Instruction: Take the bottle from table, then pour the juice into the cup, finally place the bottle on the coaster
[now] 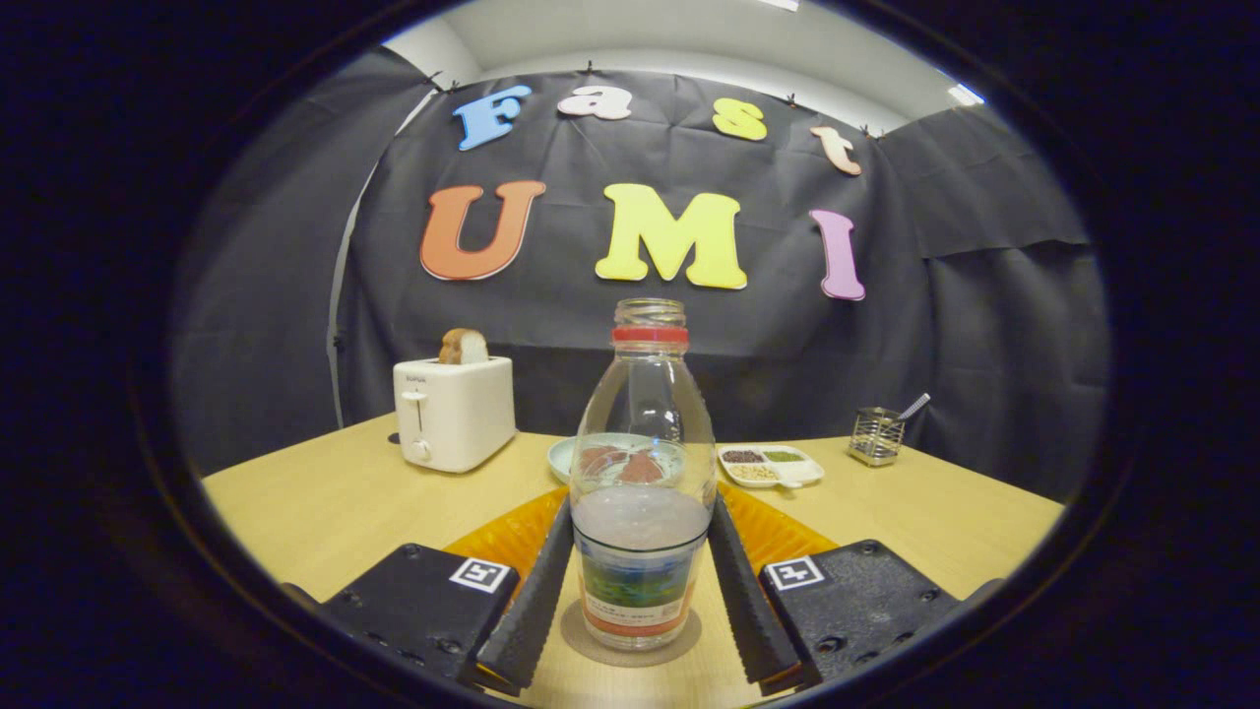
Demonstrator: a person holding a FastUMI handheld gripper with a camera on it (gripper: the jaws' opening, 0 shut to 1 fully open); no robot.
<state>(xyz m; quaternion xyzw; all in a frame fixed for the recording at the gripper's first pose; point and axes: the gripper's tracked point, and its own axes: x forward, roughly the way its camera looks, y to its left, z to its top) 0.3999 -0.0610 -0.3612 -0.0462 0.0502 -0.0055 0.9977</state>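
Observation:
A clear, uncapped bottle [642, 463] with a red neck ring stands upright on a round grey coaster [679, 645]. Cloudy pale liquid fills its lower part, above a coloured label. My gripper [640, 507] has the bottle between its two fingers [539, 591], and both fingertips lie against the bottle's sides at its widest part. An orange ribbed mat [497, 540] lies on the wooden table [325, 502] just behind the fingers, partly hidden by them and by the bottle.
A white toaster [453, 412] with a slice of bread stands at the back left. Behind the bottle are a pale plate [563, 458] of food and a white divided dish [773, 465]. A metal mesh holder [875, 434] stands at the back right.

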